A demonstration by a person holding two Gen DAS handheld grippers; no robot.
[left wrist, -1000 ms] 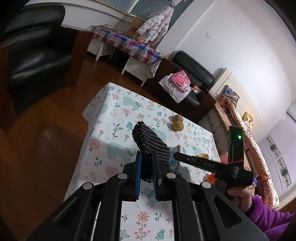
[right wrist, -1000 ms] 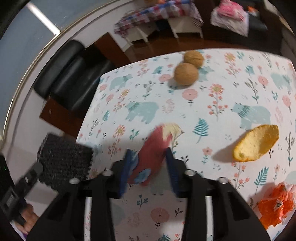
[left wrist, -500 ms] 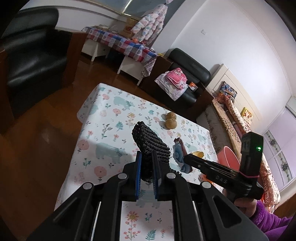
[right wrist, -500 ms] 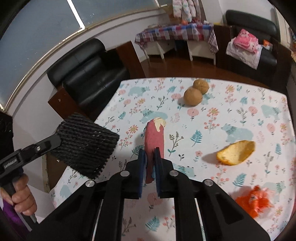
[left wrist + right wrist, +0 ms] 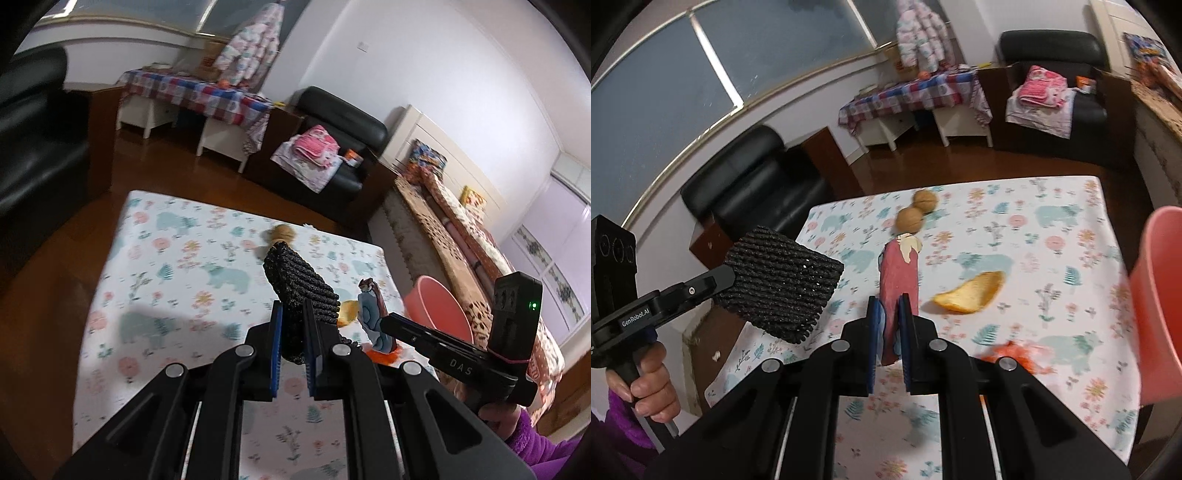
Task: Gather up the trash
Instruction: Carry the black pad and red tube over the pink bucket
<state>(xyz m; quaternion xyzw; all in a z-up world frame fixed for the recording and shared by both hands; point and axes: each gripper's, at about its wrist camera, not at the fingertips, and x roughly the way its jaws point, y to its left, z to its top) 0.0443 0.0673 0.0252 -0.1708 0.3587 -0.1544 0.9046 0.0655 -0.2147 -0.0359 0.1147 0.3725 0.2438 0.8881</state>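
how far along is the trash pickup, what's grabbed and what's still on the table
Nothing is visibly binned yet; the pink bin's inside is out of view. In hand: the left gripper is shut on a black foam net, and the right gripper is shut on a red wrapper, both lifted off the table. Left on it: two walnuts, an orange peel and an orange scrap.

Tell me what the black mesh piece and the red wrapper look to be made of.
Black mesh: likely foam netting, matte; its open ribbed weave shows. Red wrapper: probably thin plastic film, slightly glossy, with a torn pale top edge; paper cannot be ruled out.
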